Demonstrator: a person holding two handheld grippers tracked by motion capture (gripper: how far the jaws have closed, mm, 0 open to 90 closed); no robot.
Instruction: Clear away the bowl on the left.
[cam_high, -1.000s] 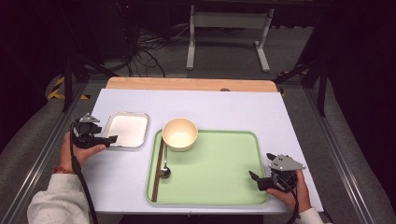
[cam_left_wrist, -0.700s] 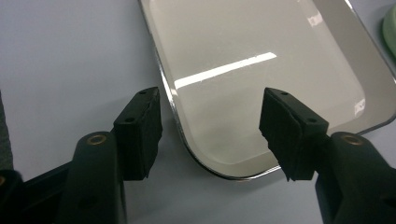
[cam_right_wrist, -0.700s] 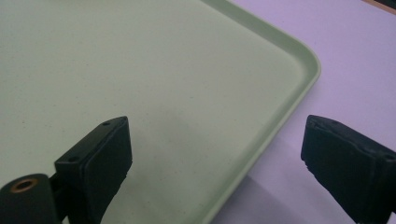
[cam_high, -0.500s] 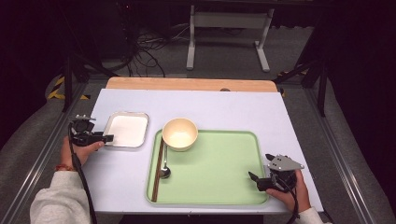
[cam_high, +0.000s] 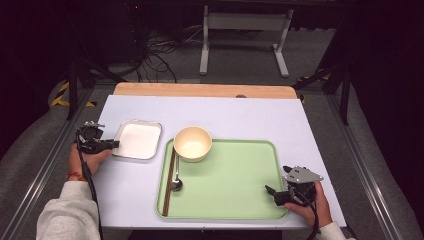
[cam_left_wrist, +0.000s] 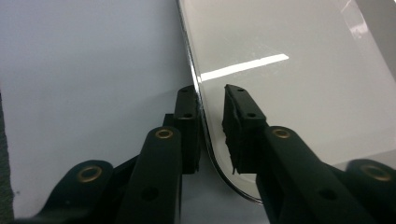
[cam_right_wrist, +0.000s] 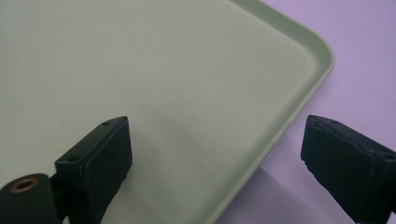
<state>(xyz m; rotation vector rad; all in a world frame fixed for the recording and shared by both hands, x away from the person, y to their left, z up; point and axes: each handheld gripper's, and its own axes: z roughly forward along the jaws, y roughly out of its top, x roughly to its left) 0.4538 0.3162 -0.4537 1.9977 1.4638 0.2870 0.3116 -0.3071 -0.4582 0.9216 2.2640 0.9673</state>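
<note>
My left gripper (cam_left_wrist: 211, 100) has just been closing over the shallow white rectangular metal tray's (cam_high: 141, 141) rim, nearly pinching; right gripper (cam_high: 273, 194) gapes.

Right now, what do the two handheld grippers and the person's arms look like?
Both grippers are black. The left gripper has slim black jaws with brass-coloured rivets and ribbed pads; a black cable trails from it along the light grey sleeve. The right gripper carries a grey three-cornered plate on top, broad flat black pads and its own black cable. A thin red band circles the left wrist.
</note>
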